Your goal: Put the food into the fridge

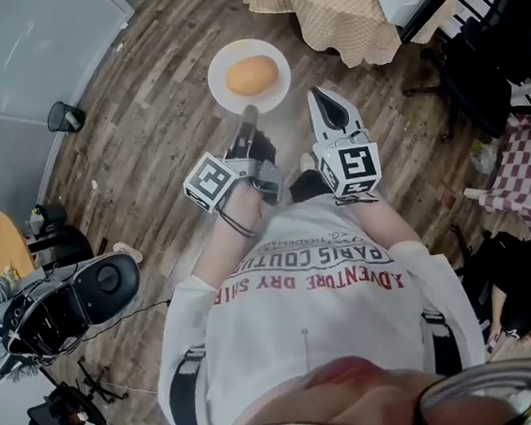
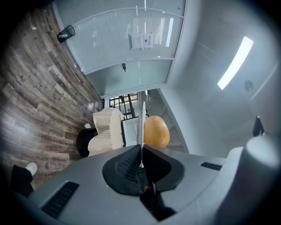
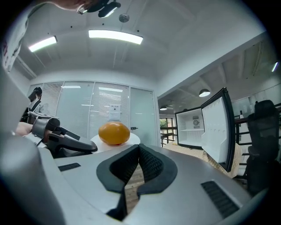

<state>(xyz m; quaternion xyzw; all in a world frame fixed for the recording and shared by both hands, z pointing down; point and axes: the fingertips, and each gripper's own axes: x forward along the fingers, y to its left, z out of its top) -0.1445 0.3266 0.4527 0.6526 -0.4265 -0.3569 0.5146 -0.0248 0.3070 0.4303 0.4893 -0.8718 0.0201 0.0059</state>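
Carrying step: the left gripper (image 1: 248, 122) is clenched on the rim of a white plate (image 1: 224, 77) bearing an orange fruit (image 1: 251, 75) — out above the wood floor (image 1: 143, 125). The right gripper (image 1: 323, 100) is pressed together, empty. Next, I judge, the plate must go level into the open fridge (image 3: 199, 127) — without tipping.

Ahead of the plate (image 1: 249, 76) and to its left, a wide stretch of wooden floor (image 1: 161, 114) is lying open, with only a small black bin (image 1: 65, 116) standing near the glass wall (image 1: 5, 64). To the right, the cloth-covered counter (image 1: 320, 12) is jutting into the way, and black chairs (image 1: 482, 71) are crowding the room beside it. The fridge (image 3: 192, 129) is standing with its door (image 3: 215, 132) swung wide, leaving the way into its compartment open.
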